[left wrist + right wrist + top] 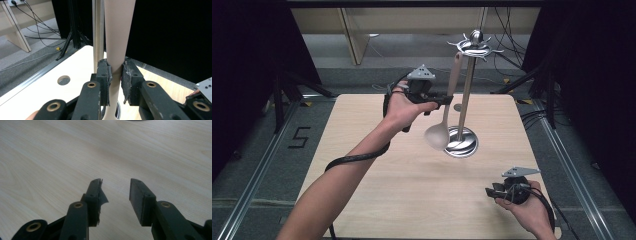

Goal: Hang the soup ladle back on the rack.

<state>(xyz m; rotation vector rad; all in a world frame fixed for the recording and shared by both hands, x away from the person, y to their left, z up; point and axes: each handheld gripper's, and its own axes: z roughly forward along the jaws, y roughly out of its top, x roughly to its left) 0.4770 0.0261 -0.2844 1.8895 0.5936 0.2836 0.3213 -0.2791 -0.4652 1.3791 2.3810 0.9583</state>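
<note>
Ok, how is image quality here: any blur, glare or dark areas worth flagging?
High view: the spoon bowl is smeared, the stand base glares, and the sides are black. Left gripper view: the spoon handle is sharp between the tongs, with a black backdrop at right. Right gripper view: the table is evenly lit, softening toward the far edge.

Ladle (443, 120) left of stand (466, 100) — touching table (362, 120)?

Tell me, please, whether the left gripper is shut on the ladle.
Shut on it: the left gripper has both jaws pressed against the beige ladle handle, beside the rack's metal pole.
</note>
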